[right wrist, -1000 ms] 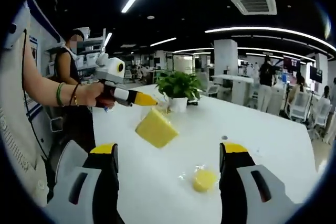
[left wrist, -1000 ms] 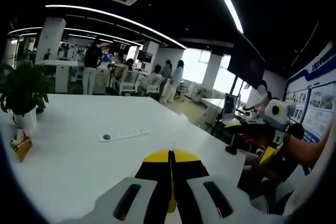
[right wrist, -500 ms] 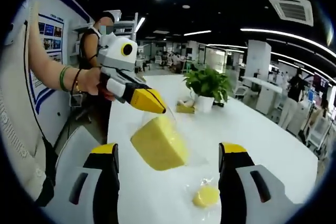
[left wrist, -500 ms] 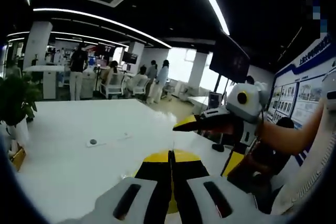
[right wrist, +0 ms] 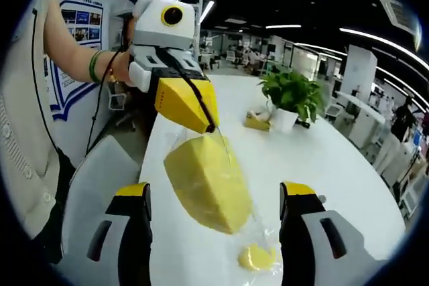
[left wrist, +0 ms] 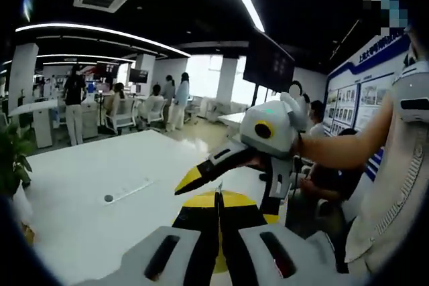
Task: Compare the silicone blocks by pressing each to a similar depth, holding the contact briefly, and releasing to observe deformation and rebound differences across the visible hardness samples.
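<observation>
— What are we recording for the left gripper (right wrist: 209, 127)?

— In the right gripper view, we are seeing its yellow jaws pressed together on the top edge of a clear plastic bag (right wrist: 236, 165). A large yellow silicone block (right wrist: 208, 182) is hanging inside that bag, above the white table (right wrist: 308, 159), between the right gripper's own two jaws as framed. In the left gripper view its jaws are meeting with no gap.

— And the right gripper (right wrist: 214, 195)?

— We are noting its jaws spread wide apart, holding nothing. In the left gripper view it is entering from the right, with a forearm behind it.

— Anything else on the table?

— A small round yellow silicone block (right wrist: 255, 257) is lying in clear wrap below the hanging one. A potted plant (right wrist: 292, 97) is standing further back, with a small yellow item beside it that we cannot identify.
</observation>
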